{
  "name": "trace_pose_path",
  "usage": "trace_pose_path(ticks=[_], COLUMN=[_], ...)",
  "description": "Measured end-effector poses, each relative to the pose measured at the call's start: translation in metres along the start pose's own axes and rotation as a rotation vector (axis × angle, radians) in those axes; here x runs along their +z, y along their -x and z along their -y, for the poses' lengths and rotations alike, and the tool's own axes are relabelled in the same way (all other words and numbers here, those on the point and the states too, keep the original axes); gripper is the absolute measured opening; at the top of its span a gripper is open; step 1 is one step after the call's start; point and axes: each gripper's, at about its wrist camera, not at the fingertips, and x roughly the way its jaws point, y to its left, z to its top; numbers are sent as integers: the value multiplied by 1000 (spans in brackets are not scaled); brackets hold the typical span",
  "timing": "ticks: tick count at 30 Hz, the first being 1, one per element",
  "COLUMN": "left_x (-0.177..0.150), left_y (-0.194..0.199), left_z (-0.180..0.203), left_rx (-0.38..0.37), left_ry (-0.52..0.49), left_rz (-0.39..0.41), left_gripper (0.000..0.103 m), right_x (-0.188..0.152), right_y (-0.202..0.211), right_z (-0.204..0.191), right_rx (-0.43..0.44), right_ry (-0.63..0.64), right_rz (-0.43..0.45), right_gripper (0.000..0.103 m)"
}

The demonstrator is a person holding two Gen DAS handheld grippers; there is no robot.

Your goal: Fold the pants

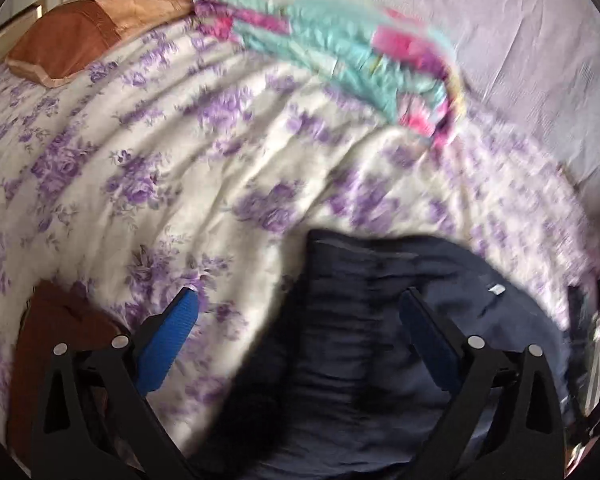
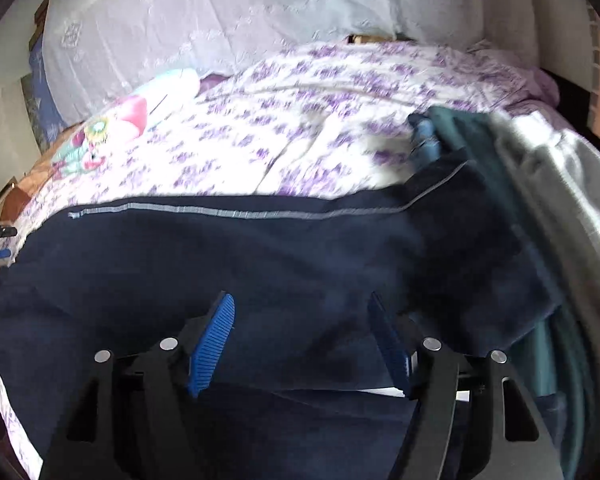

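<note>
Bed inventory, from my two tools. Item: navy pants [image 2: 260, 272], spread flat across the purple-flowered bedspread [image 2: 320, 92], a grey-stitched seam along the far edge. Item: my right gripper [image 2: 302, 340], jaws apart above the pants, nothing between the blue pads. Item: my left gripper [image 1: 298, 344], jaws wide, empty, half over bedspread, half over the dark cloth. Item: teal and pink folded blanket [image 1: 332, 48], far side. Item: brown pillow [image 1: 60, 40], far left corner. Item: green garment [image 2: 460, 128] beside the pants, right

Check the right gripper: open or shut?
Open: the right gripper has blue pads spread apart above the navy pants, gripping nothing.
</note>
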Motion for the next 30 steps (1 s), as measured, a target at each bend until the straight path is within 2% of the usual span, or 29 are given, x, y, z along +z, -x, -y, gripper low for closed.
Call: trace_pose_path(ticks=[2,3,5,7,9,12,14,16,19,21,22,23,24,25,26,27,29,30], left_x=[2,3,6,11,13,8,16,27,33,28,27,25,21,15,8,2,-18,-30], left_y=[-18,-28,-35,-39,-35,-25,-20,-23,-48,-68,-63,-54,-42,-30,-16,-8,17,25], left_z=[7,14,25,34,39,48,45,41,46,51,53,55,56,58,61,64,77,84], left_rx=[-21,-3,27,-13,-7,48,44,48,151,260,286,317,325,327,326,321,223,138], left_ry=[-44,-72,-131,-172,-192,-254,-213,-165,-173,-185,-190,-195,-206,-225,-248,-261,-297,-328], left_rz=[-37,-37,-14,-20,-4,93,133,148,152,103,118,127,143,173,208,229,266,254], left_gripper=[98,98,91,58,54,48,48,48,50,71,80,87,90,90,90,90,90,92], right_x=[1,4,3,3,3,2,3,7,14,14,12,8,8,10,14,18,25,28], right_y=[-9,-12,-14,-13,-15,-13,-10,-7,-9,-25,-37,-48,-48,-45,-36,-26,-15,-12], right_z=[-1,4,9,20,28,33,33,30,14,2,-3,-8,-11,-14,-19,-28,-58,-81], right_rx=[2,9,31,52,69,78,77,84,87,47,28,1,-11,-20,-38,-19,71,117], right_ry=[-7,-18,-50,-97,-142,-189,-203,-205,-175,-127,-104,-75,-56,-46,-42,-25,51,106], right_rz=[-20,-24,-24,-20,-15,11,33,54,64,-1,-53,-90,-84,-79,-41,10,42,42], right_gripper=[70,70,70,70,70,70,70,70,70,70,70,73,74,73,73,74,73,73])
